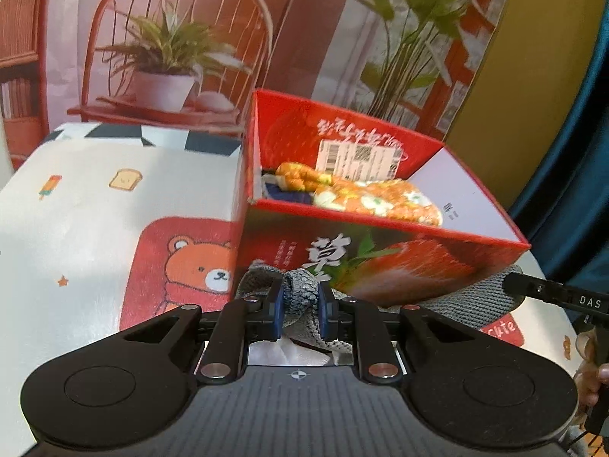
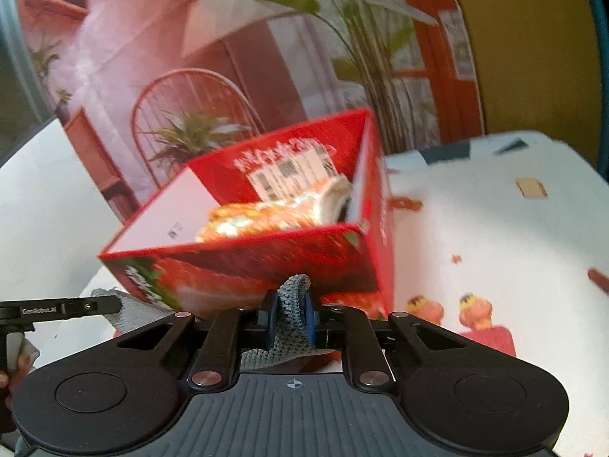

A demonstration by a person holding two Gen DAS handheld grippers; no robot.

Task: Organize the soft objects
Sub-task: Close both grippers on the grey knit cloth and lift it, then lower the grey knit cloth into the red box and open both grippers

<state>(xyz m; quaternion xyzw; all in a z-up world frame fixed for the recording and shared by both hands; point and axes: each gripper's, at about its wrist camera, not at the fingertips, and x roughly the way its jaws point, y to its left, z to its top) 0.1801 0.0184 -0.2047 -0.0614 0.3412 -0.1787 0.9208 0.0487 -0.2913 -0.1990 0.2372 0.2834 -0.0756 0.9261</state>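
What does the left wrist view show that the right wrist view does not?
Only the left wrist view shows the bear print on the tablecloth, the dark blue item inside the box, and the left gripper pinching one end of the grey cloth. Only the right wrist view shows the right gripper clamped on the cloth's other end. Both show the red box and the orange patterned fabric inside it.

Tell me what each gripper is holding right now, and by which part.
Both hold the same grey knitted cloth: the left gripper pinches a bunched fold at one end, the right gripper an upstanding fold at the other end, before the red box.
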